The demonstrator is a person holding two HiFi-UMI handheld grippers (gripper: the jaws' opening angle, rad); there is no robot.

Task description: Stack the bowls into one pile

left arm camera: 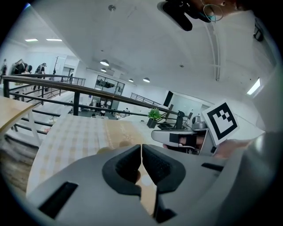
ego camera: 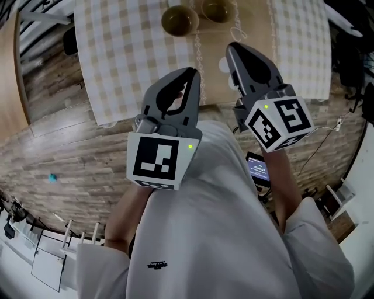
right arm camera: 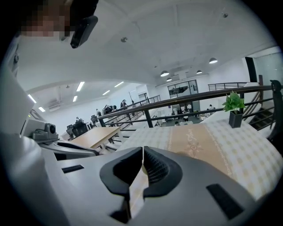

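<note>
Bowls, the left bowl (ego camera: pixel 179 21) beside the right bowl (ego camera: pixel 216 10), are sitting far up the table (ego camera: pixel 128 52) while I am holding my left gripper (ego camera: pixel 189 75) and right gripper (ego camera: pixel 232 50) near me, jaws pressed together on nothing, the right one reaching closer.

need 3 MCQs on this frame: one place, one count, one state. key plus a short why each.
1. Where do the bowls stand?
A) on the table, beyond both grippers
B) on the floor
C) inside the jaws of one gripper

2. How many bowls show in the head view?
A) one
B) two
C) four

3. How do the jaws of the left gripper and the right gripper stand?
A) both wide apart
B) left clamped on a bowl
C) both together, nothing between them

Key:
1 A: the bowls sit on the clothed table, ahead of the raised grippers.
2 B: two olive-brown bowls side by side, not yet stacked.
3 C: each gripper view shows its jaw pads meeting, empty.
</note>
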